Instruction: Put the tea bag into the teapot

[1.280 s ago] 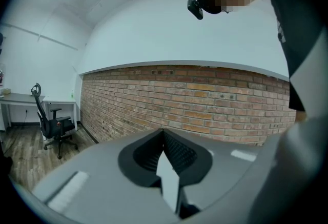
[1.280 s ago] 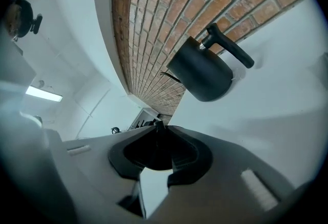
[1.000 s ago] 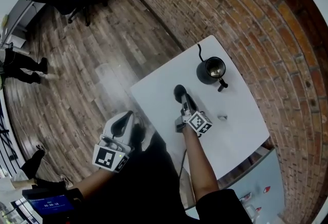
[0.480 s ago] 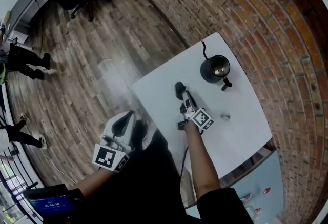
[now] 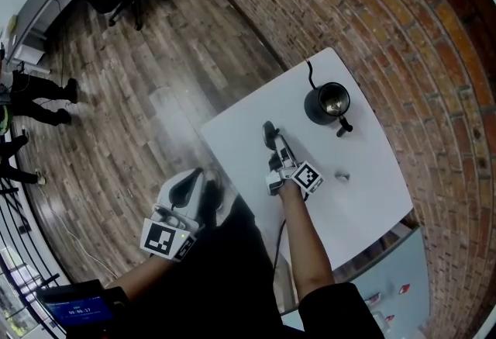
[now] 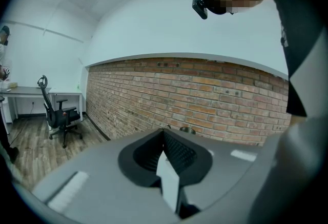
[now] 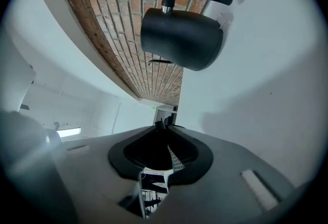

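Observation:
The black teapot [image 5: 327,103] stands open near the far edge of the white table [image 5: 364,198]. In the right gripper view the teapot [image 7: 182,36] is ahead with its handle on top, the picture rolled sideways. A small pale object [image 5: 339,174], which looks like the tea bag, lies on the table to the right of my right hand. My right gripper [image 5: 270,132] hovers low over the table's middle, pointing toward the teapot. Its jaw tips [image 7: 163,126] meet and I see nothing between them. My left gripper [image 5: 186,182] is off the table's near left corner, shut and empty [image 6: 164,133].
A brick wall [image 5: 403,27] runs behind the table. Wooden floor [image 5: 155,74] spreads to the left, with an office chair [image 5: 116,0] and standing people far left. A grey surface [image 5: 387,283] sits below the table's near right edge.
My right gripper has rolled a little about its own axis without leaving its place. The left gripper and the teapot are where they were.

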